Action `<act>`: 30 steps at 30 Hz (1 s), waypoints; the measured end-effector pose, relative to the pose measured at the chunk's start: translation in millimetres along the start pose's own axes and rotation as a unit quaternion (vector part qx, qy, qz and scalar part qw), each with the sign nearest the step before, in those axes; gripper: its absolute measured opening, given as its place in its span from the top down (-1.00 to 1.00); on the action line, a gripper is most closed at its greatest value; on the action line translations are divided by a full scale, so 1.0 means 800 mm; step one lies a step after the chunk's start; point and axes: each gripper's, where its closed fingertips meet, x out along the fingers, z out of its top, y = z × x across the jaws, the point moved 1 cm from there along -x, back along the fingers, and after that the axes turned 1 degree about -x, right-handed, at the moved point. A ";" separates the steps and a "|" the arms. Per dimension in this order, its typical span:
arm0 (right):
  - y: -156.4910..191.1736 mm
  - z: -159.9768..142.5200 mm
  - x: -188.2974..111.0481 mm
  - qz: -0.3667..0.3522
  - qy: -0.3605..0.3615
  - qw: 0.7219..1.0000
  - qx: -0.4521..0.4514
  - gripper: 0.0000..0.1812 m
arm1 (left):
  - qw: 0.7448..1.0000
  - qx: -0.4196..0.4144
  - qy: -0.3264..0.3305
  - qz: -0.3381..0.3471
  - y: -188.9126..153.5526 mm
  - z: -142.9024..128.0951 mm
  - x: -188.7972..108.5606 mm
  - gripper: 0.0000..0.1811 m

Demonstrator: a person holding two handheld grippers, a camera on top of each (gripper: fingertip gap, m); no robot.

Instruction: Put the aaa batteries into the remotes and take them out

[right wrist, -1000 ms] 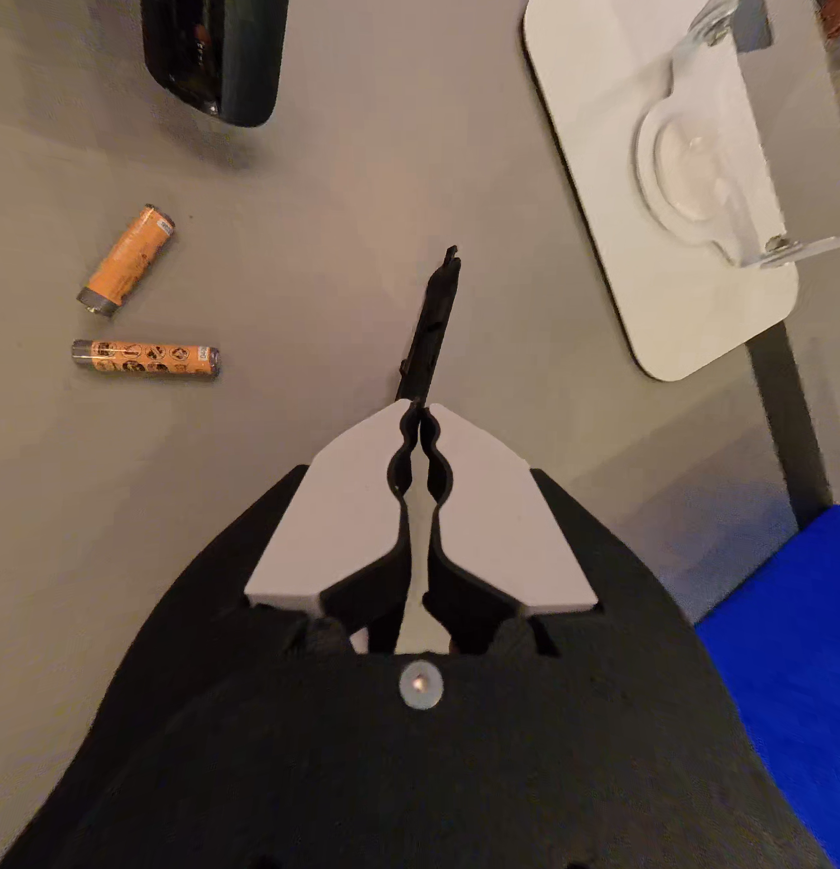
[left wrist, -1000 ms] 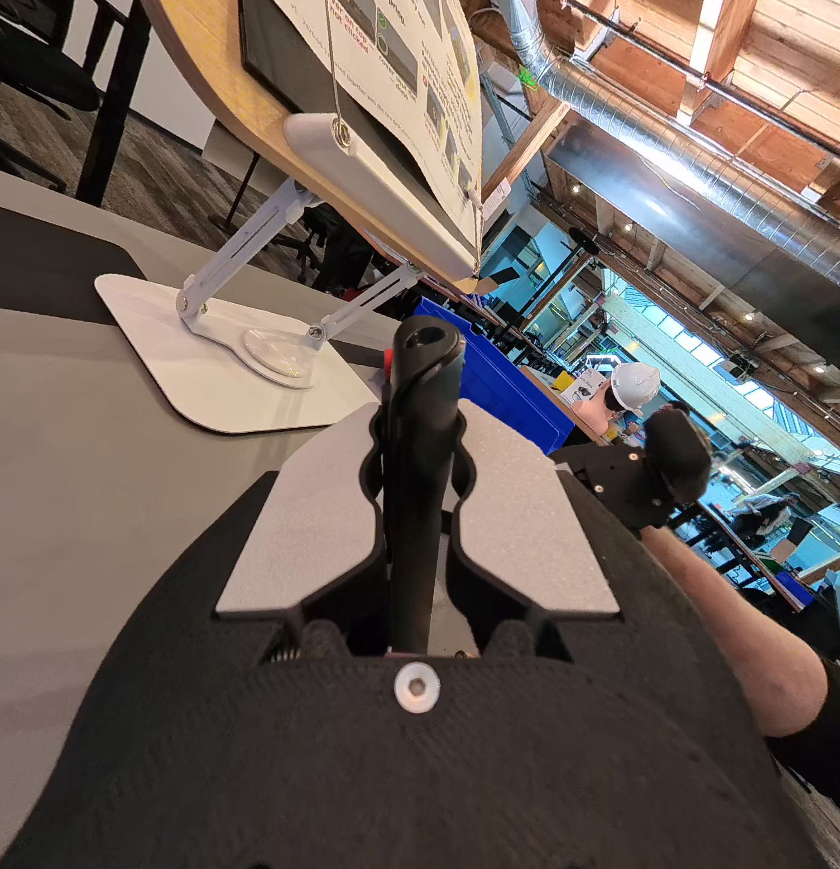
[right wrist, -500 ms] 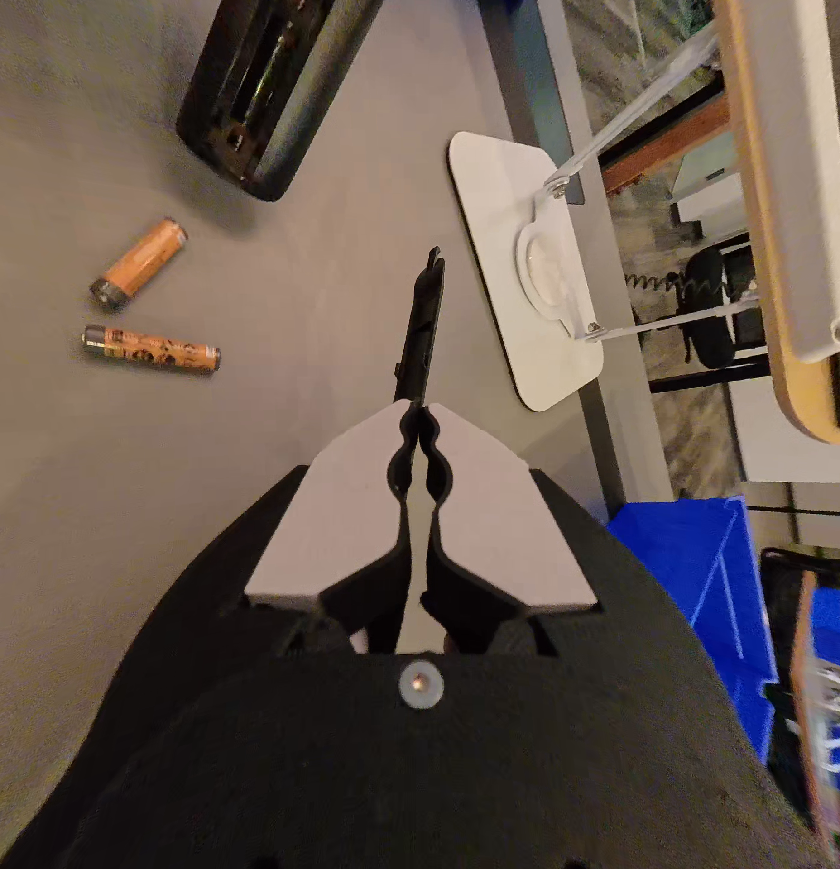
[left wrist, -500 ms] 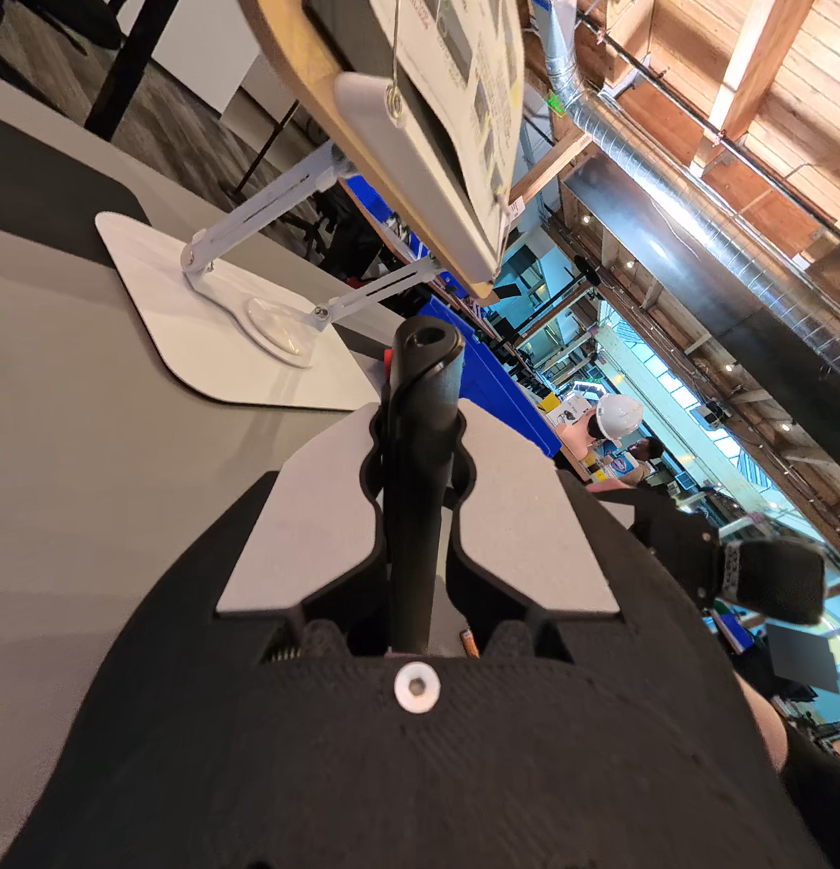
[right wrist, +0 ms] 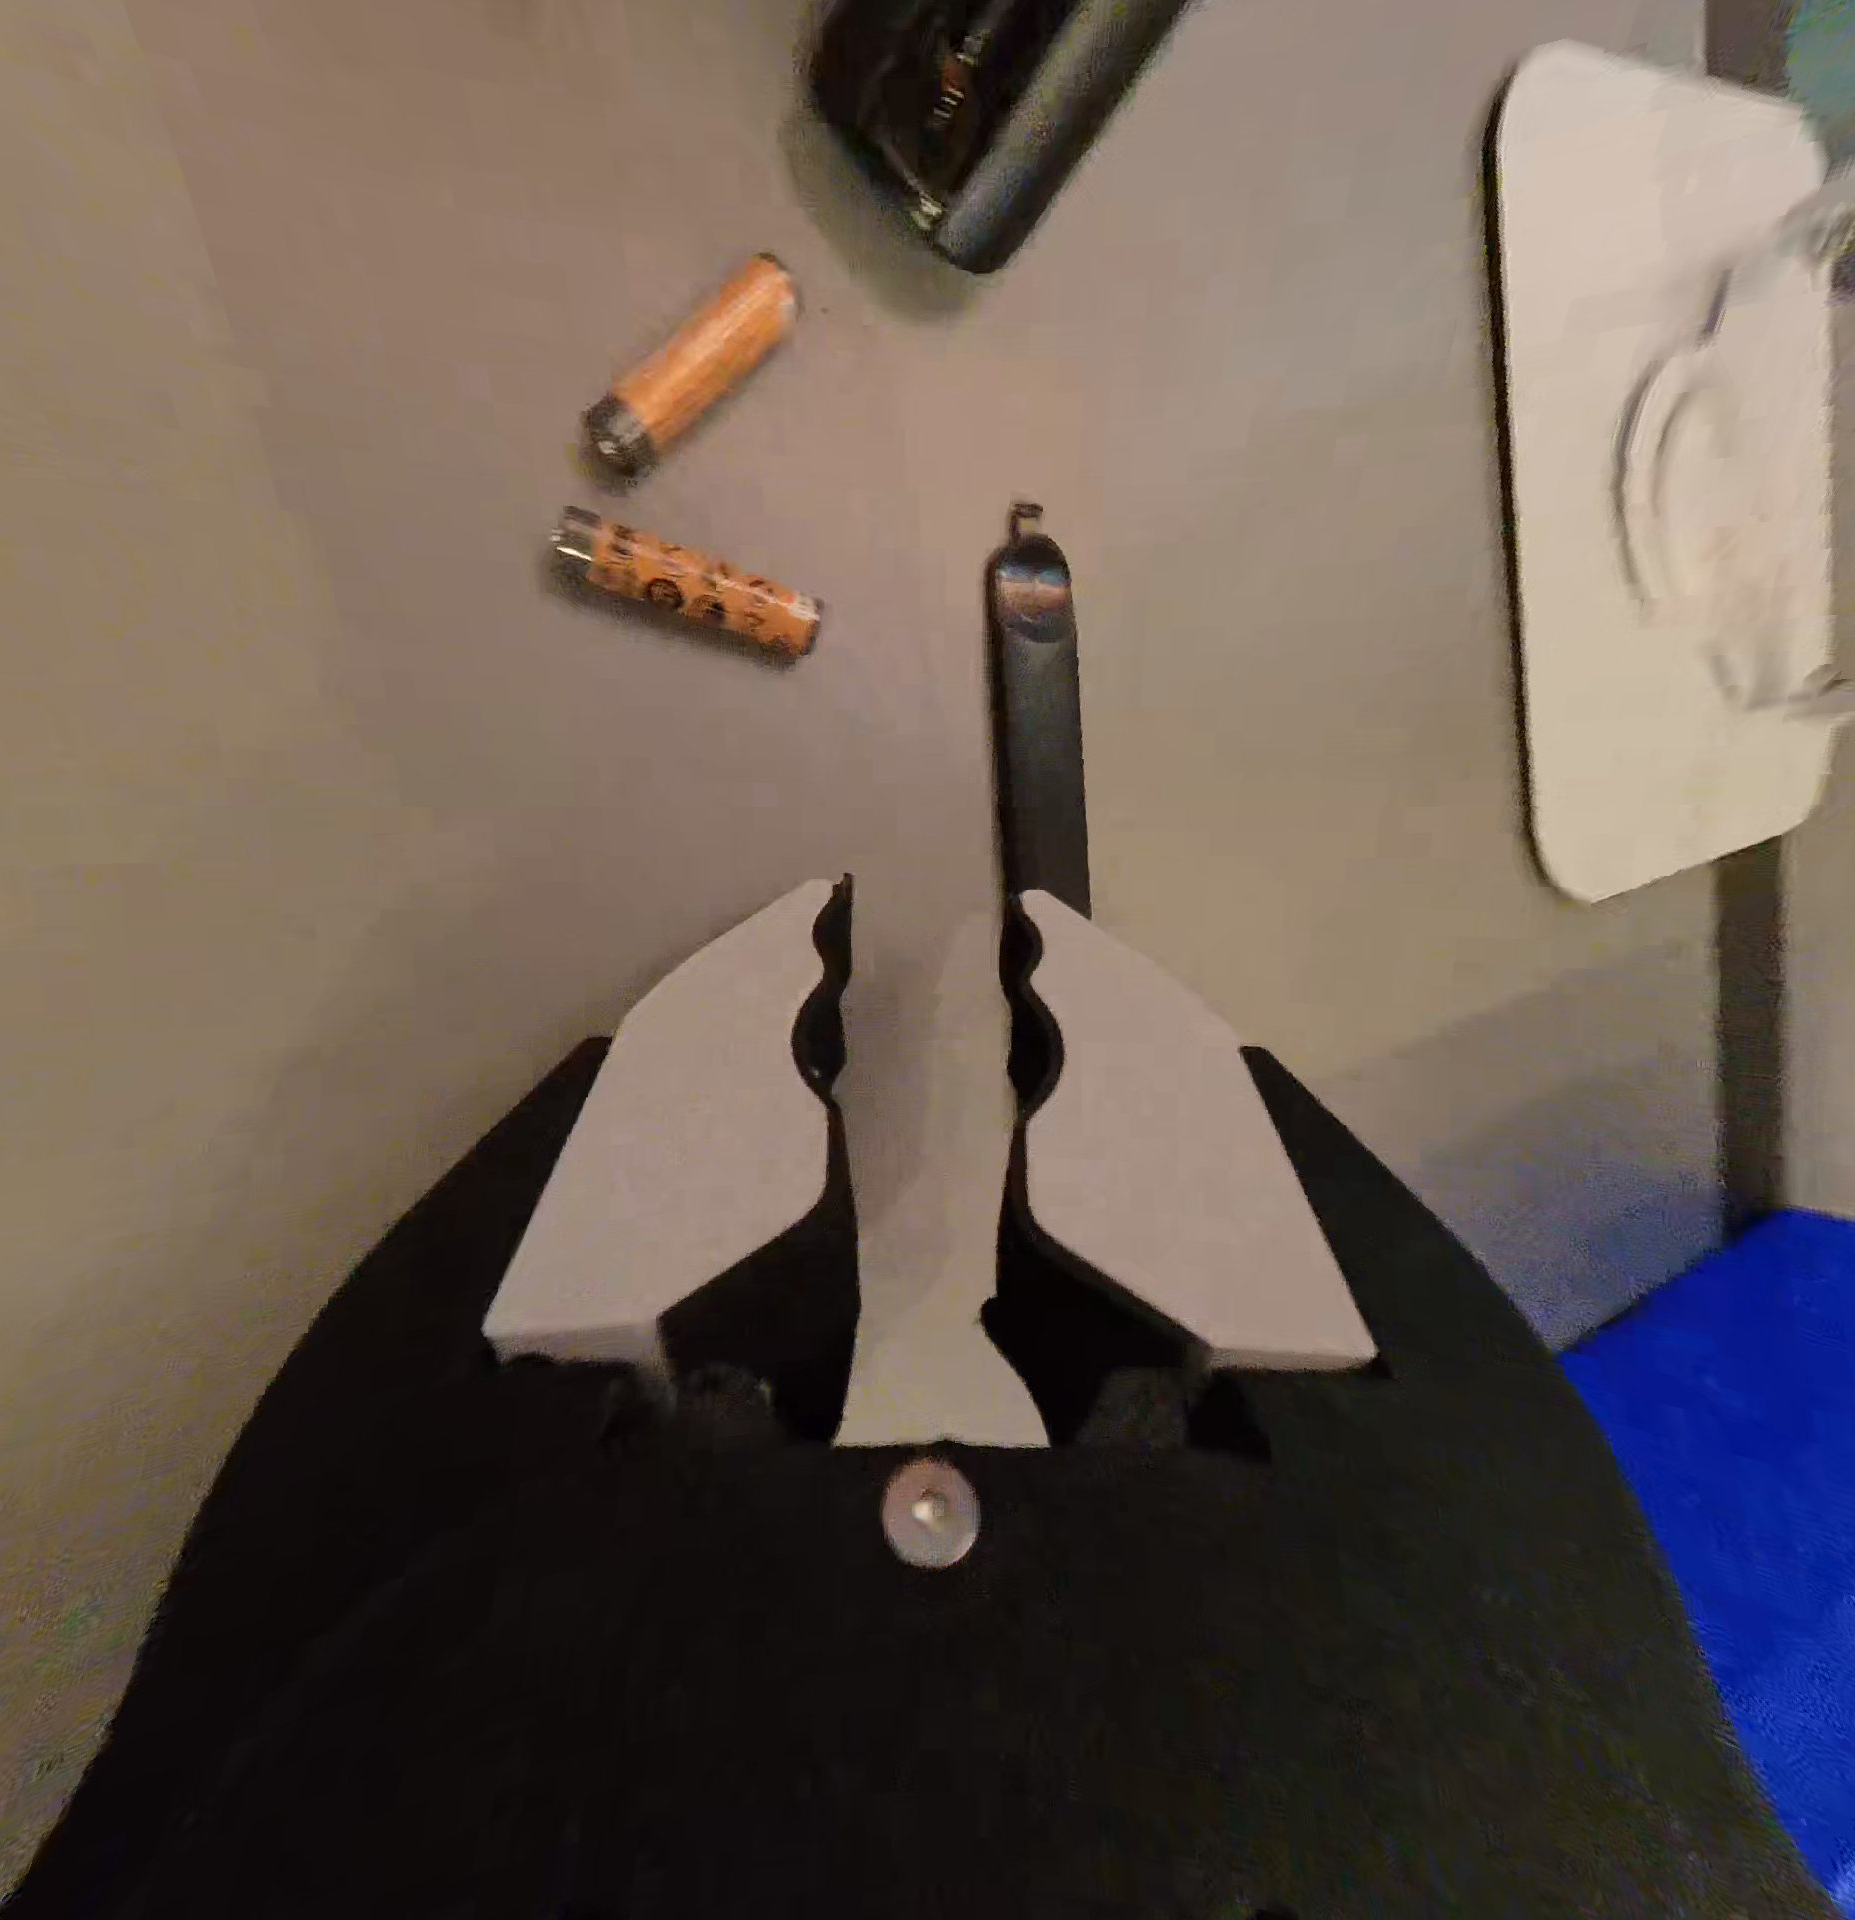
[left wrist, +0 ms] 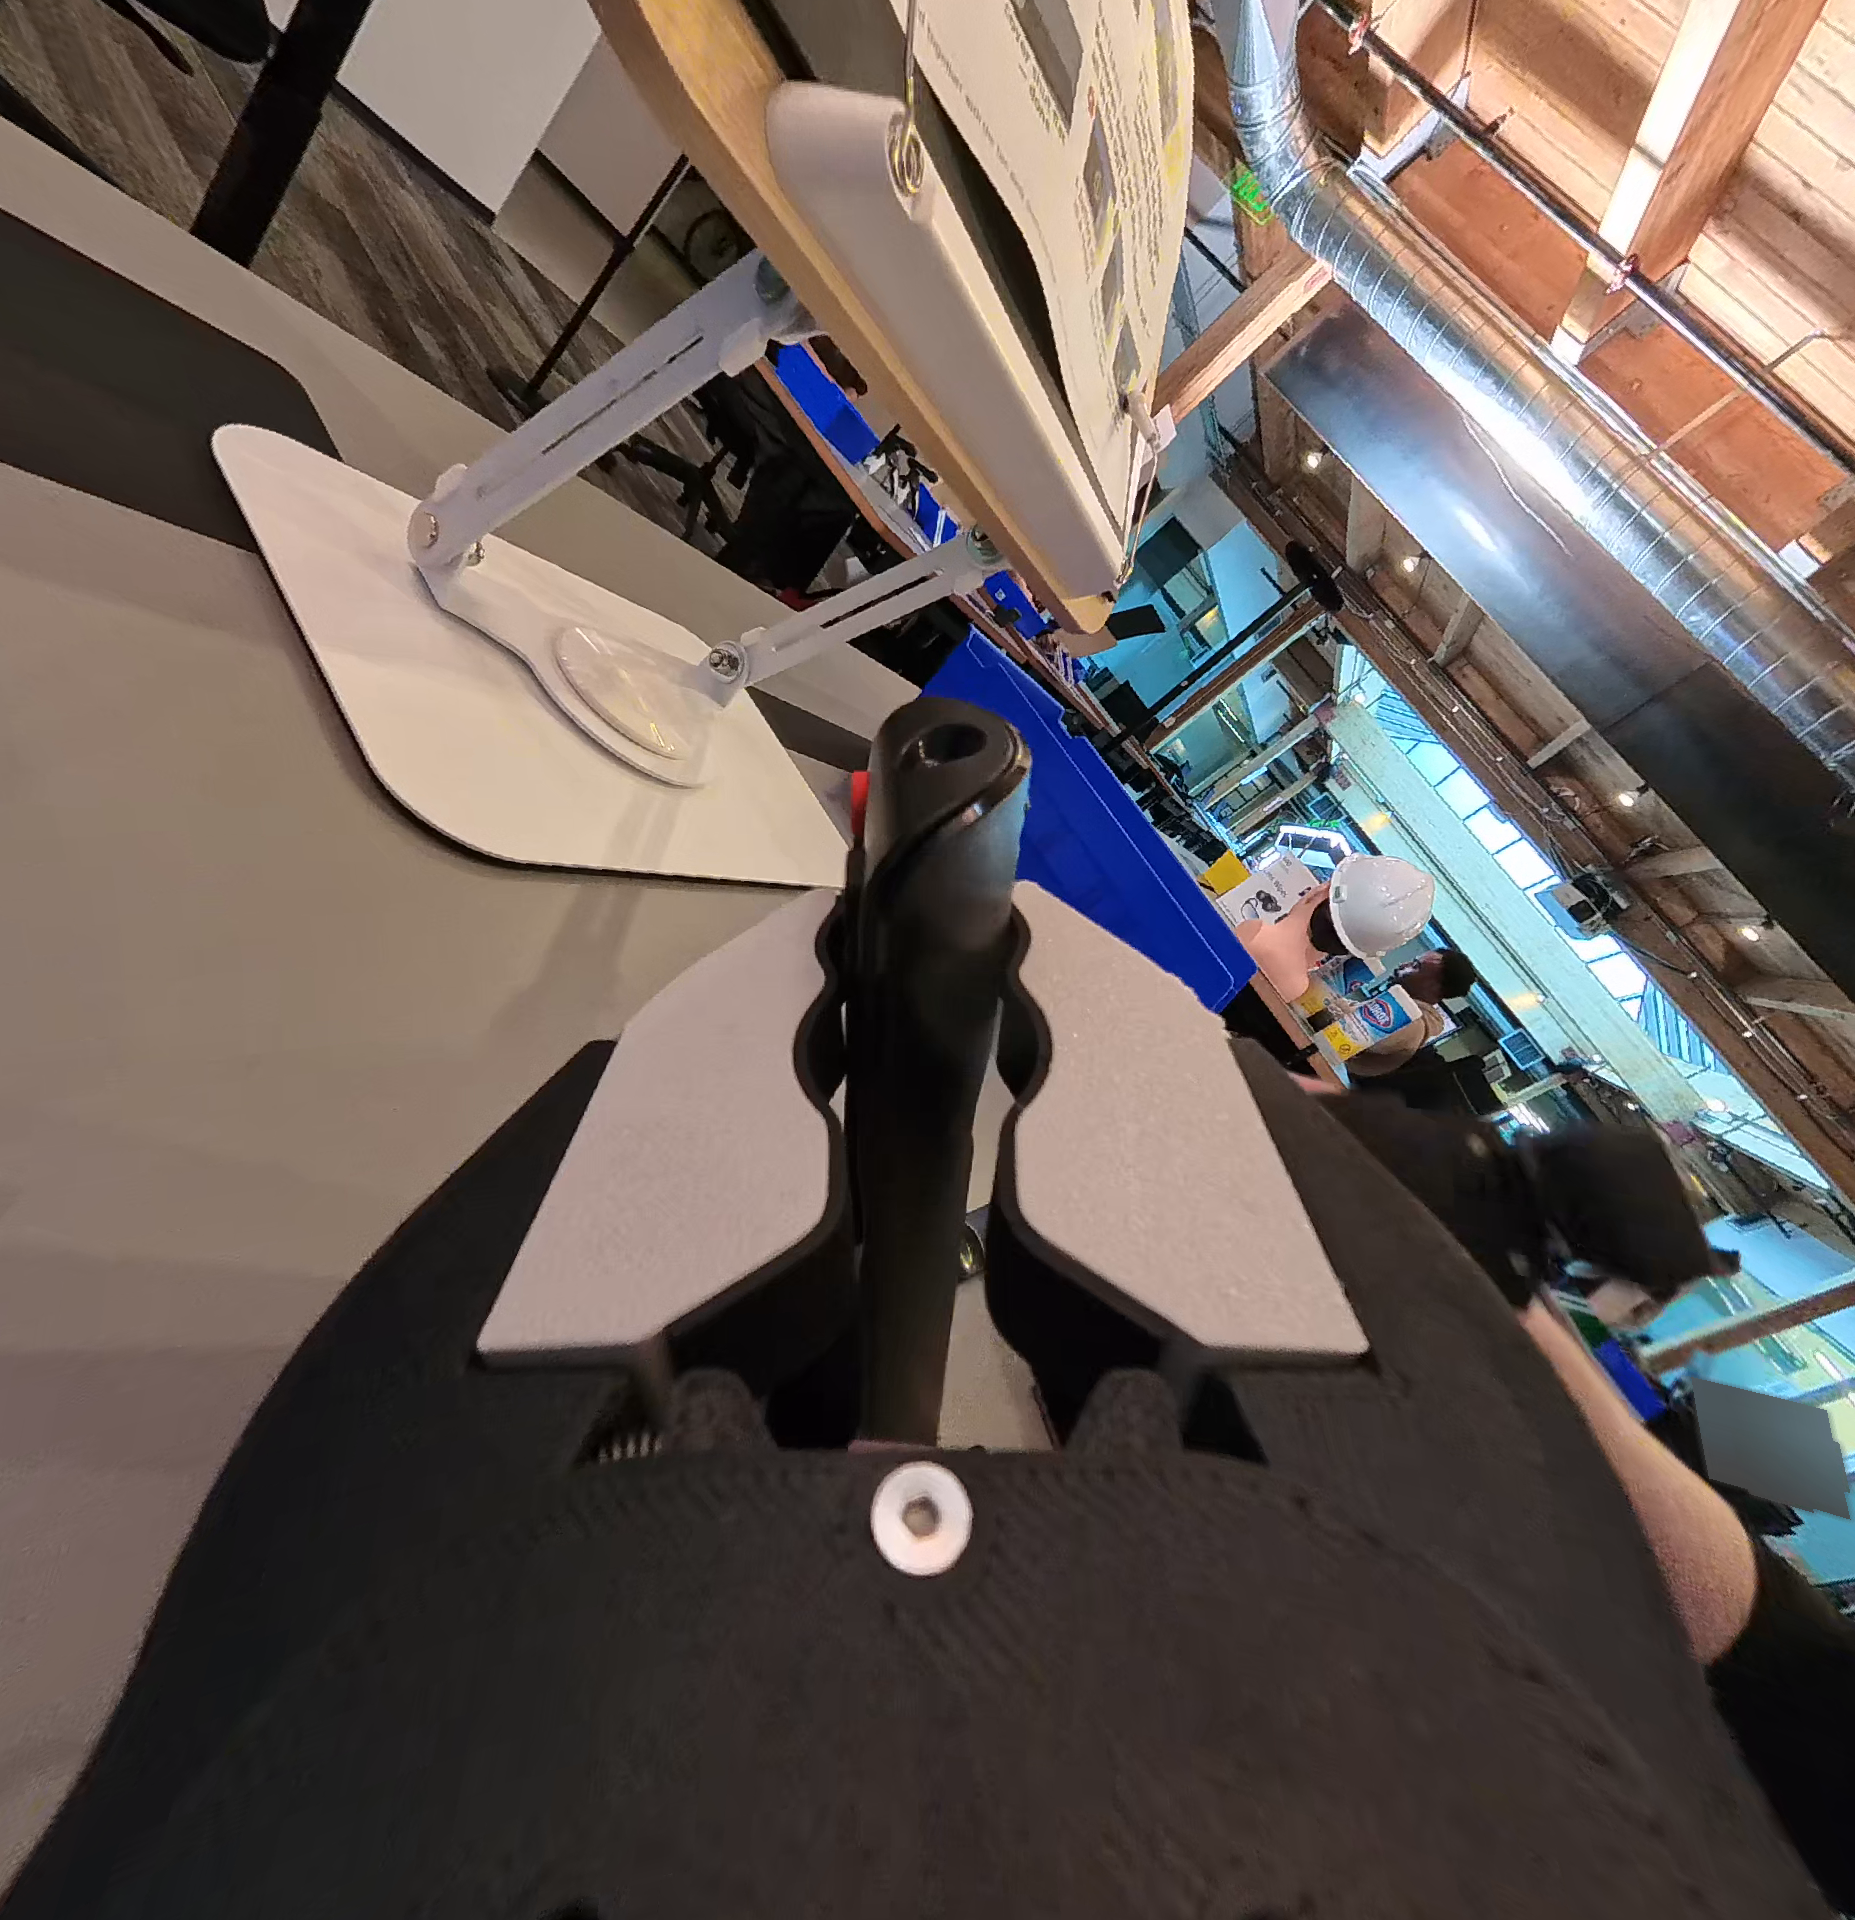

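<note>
Left claw (left wrist: 918,997) clamping down on a black remote (left wrist: 928,935), gripping the slim body side-on with one end poking up past the tips. Right claw (right wrist: 928,914) hanging apart and gripping nothing, with the thin black battery cover (right wrist: 1037,717) lying just ahead of its right tip on the grey counter (right wrist: 279,831).

Two orange AAA batteries (right wrist: 689,594) resting loose on the counter, near each other but not touching, the upper battery (right wrist: 694,358) angled toward a second remote (right wrist: 990,125) sitting with its compartment open at the top edge.

Guessing on handling: batteries looking light, hard, round and slick, so probably rolling away if nudged. Pinching across the middle of the barrel seeming safest, seating it in a scalloped notch of the claw. Cover looking thin and bendy with a tiny latch tab, so likely going gentle there.

Nearby: white stand base (right wrist: 1671,468) off to the right, blue bin (right wrist: 1754,1455) at the lower right. Nothing really blocking the batteries, just the cover lying close to the lower one.
</note>
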 end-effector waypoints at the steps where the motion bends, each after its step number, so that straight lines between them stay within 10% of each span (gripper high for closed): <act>1: -0.009 -0.007 0.001 0.028 -0.003 0.999 0.034 0.66 | 1.000 0.000 0.001 -0.001 -0.001 -0.001 0.001 0.72; 13: -0.039 -0.028 0.027 0.174 0.007 0.979 0.108 0.80 | 0.999 -0.054 -0.010 -0.001 0.014 -0.001 0.000 0.72; 21: -0.038 0.068 -0.014 0.103 -0.111 0.966 0.209 0.81 | 0.985 -0.149 -0.087 -0.014 0.028 0.008 0.001 0.72; 30: -0.036 0.128 0.014 0.011 -0.075 0.978 0.195 0.81 | 0.976 -0.177 -0.120 -0.035 0.014 0.009 0.006 0.72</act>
